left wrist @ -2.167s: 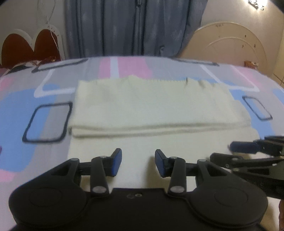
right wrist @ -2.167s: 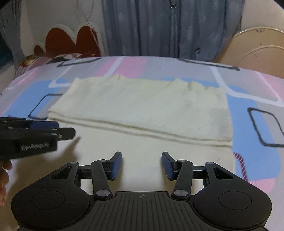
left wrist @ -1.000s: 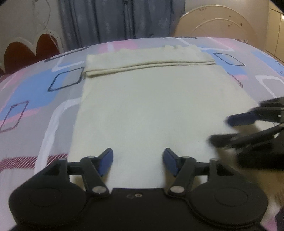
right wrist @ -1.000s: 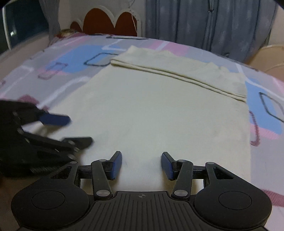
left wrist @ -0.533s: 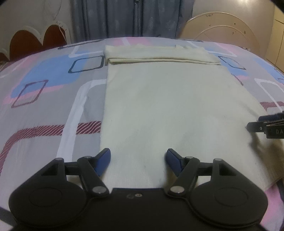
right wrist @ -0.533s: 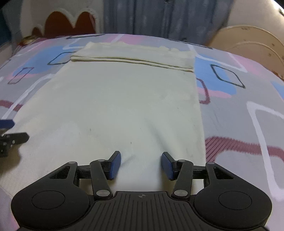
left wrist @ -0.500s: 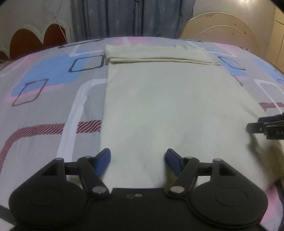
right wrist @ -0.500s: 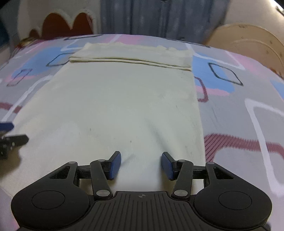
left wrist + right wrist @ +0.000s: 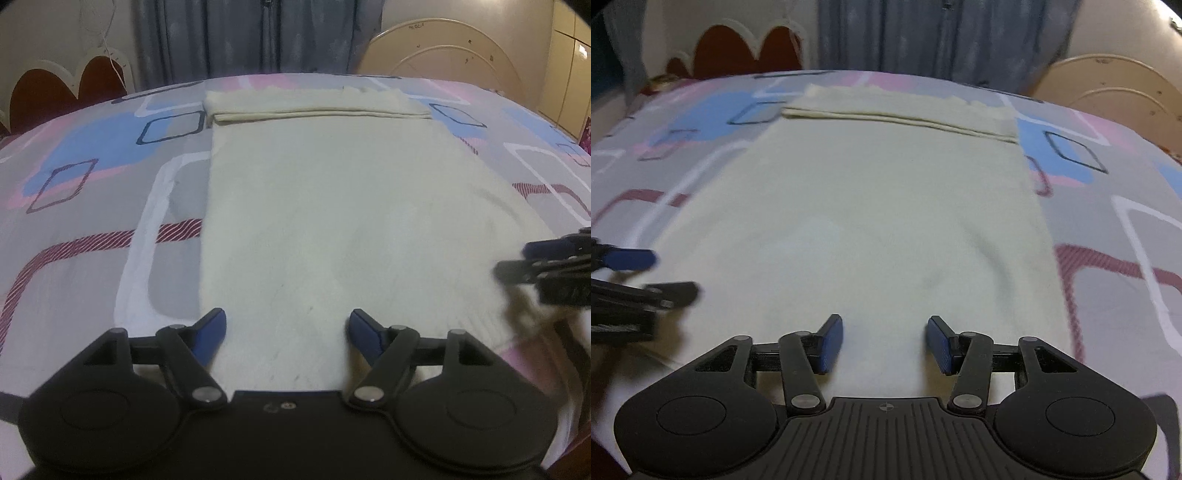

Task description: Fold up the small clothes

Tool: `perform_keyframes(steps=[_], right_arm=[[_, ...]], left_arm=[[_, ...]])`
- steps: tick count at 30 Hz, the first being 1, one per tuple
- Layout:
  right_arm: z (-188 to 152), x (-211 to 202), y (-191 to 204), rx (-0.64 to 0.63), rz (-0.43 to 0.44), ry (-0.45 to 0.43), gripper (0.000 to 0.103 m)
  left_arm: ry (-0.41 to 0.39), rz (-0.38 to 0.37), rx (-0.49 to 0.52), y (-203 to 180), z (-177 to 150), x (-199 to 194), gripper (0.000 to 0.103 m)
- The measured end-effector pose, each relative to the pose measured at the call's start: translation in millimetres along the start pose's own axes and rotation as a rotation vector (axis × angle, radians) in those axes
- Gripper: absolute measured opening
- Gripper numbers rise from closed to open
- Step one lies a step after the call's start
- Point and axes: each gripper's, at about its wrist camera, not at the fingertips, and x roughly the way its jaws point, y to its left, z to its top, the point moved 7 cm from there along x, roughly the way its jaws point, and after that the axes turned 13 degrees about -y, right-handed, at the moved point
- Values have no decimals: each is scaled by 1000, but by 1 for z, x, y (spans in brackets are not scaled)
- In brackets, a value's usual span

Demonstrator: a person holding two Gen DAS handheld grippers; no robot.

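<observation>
Over the near hem of the cream garment (image 9: 332,206), long axis running away toward its folded far end, both grippers hover. The left gripper (image 9: 288,328), jaws just opening wide and empty, sits at the near-left corner; the right gripper (image 9: 884,341), half open and empty, is nearer the right edge.

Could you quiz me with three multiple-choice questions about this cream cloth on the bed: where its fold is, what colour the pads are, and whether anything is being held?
1. Where is the cream cloth folded over?
A. far end
B. near end
C. left side

2. What colour are the finger pads of each hand-held gripper?
A. red
B. blue
C. yellow

3. What does the right hand-held gripper hold?
A. the cloth
B. a sock
C. nothing

Answers:
1 A, a doubled band lies along the far edge.
2 B, the pads show blue in both views.
3 C, its jaws stand apart over flat cloth.
</observation>
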Motion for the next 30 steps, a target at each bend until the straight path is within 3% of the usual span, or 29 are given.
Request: perform_keyframes(steps=[2,5,9,15,19,22,24,26,28,30], right_arm=[[-3,-4,-16,14,-34,1,51],[-6,-15,-37,39,-85,-3,61],[-5,-29,-59,82,-132,-18,61],[-10,-36,-83,120,-185,6,62],[-21,-33,-88,151,-197,39,64],[-24,-32,-91,188,-192,49,66],[-24,-31,-90,218,-178,60,65],[-23,-31,-90,230,-168,73,64],[-22,-31,-88,243,-155,88,55],[-18,-31,-86,254,-123,103,35]], left_arm=[[2,7,-9,6,-2,-6,76],[10,34,-38,19,-5,-13,79],[26,43,-83,35,-10,-16,79],[46,8,-147,42,-15,-20,71],[67,-46,-191,41,-13,-18,49],[90,-74,-224,41,-11,-15,39],[115,-98,-267,42,-9,-12,27],[148,-140,-311,41,-7,-8,7],[164,-170,-336,38,-5,-3,6],[163,-194,-360,35,0,2,6]])
